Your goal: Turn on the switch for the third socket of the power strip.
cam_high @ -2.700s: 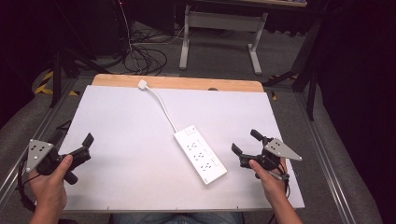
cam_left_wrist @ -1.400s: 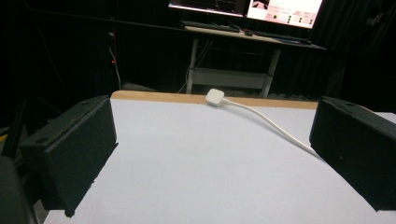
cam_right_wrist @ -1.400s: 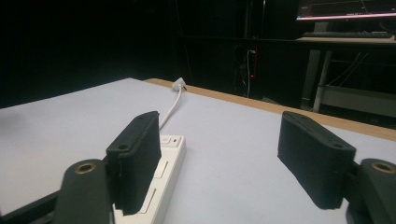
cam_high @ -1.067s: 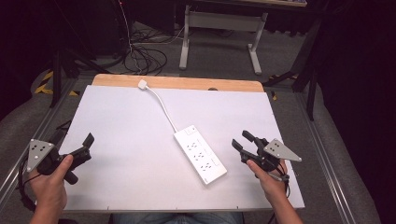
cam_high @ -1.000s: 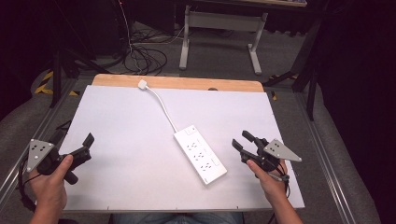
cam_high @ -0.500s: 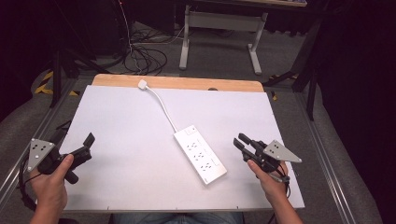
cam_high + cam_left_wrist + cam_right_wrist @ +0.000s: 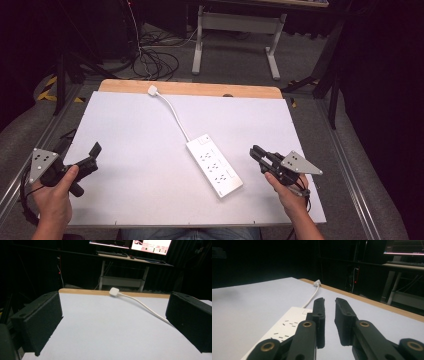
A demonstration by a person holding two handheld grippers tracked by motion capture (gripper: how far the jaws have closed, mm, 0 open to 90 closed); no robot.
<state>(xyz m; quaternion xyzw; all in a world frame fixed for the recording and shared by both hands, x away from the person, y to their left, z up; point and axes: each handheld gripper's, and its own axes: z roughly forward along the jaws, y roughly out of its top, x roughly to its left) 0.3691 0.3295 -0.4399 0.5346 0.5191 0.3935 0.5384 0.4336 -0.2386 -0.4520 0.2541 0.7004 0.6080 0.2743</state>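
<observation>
The work looks barely begun: the power strip (image 7: 214,164) lies untouched between the left gripper (image 7: 80,159), jaws wide apart, and the right gripper (image 7: 256,152), whose empty jaws have just been closing nearly together, so that one likely must reopen before reaching leftward for it.

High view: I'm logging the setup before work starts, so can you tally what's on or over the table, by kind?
Power strip, with cord and plug: 1
Tongs, left open, right nearly closed on nothing: 2
Hands, left, right: 2
Total: 5
</observation>
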